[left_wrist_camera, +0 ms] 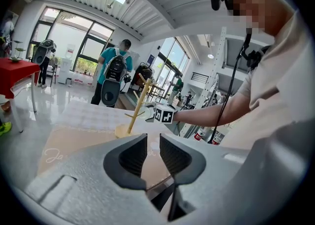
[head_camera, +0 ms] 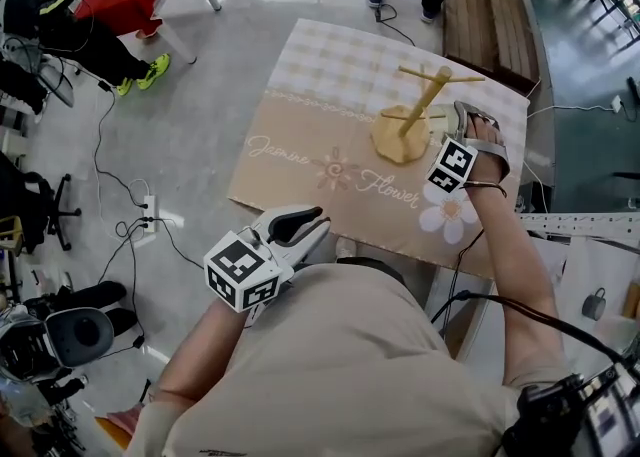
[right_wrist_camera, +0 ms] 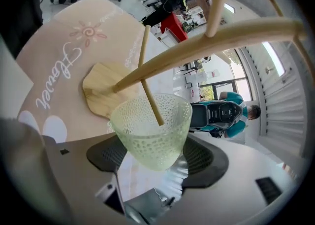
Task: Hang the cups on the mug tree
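Cup (right_wrist_camera: pixel 150 130) was pinched between the jaws of the right gripper (right_wrist_camera: pixel 155 156), with a peg (right_wrist_camera: pixel 150 96) of the tree (right_wrist_camera: pixel 206 37) inside its mouth. The left gripper (left_wrist_camera: pixel 153 152) had jaws slightly apart and empty, well apart from the tree.

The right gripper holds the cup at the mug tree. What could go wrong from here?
1. The thin peg reaches only partly into the cup held by the right gripper; released now, the cup might slide off.
2. Pushing further could tip the mug tree, because the left gripper is far from its base and does not steady it.
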